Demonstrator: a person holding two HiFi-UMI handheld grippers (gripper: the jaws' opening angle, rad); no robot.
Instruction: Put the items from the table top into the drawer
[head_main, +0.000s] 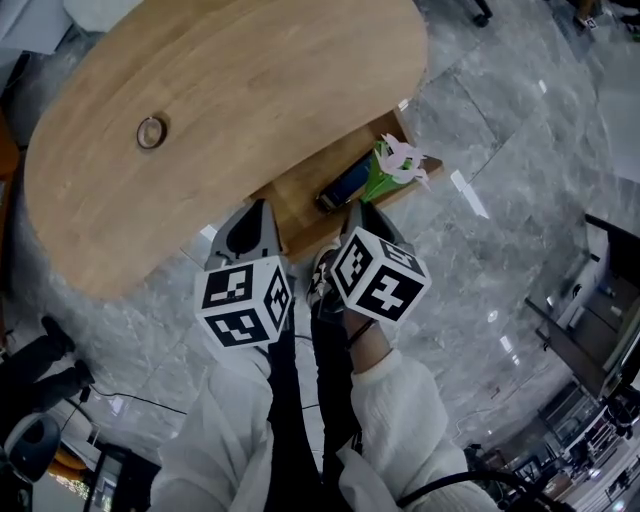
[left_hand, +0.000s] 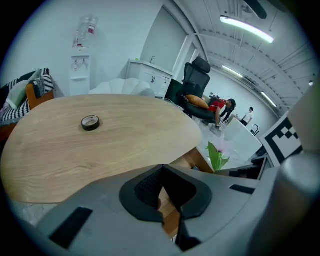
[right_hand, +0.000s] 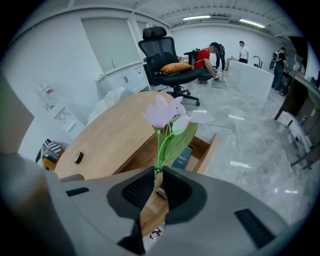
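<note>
**A:** Closest in, the right gripper (right_hand: 157, 172) pinches one flower (right_hand: 162, 112) by its stem, at the open drawer (head_main: 295, 205). The left gripper (left_hand: 161, 167) is pressed together and empty.

**B:** One dark case (head_main: 345, 185) lies in the drawer. Farther off, one tape roll (head_main: 151, 132) waits on the desk (head_main: 250, 90). I'd say about a third is done.

A black high-backed office chair (right_hand: 167, 55) with an orange cushion (right_hand: 176, 67) on its seat stood on the glossy grey marble-patterned floor (right_hand: 250, 145), a person in a red top (right_hand: 206, 57) bent over just behind it, and a low white cabinet (right_hand: 122, 80) lined the wall.
</note>
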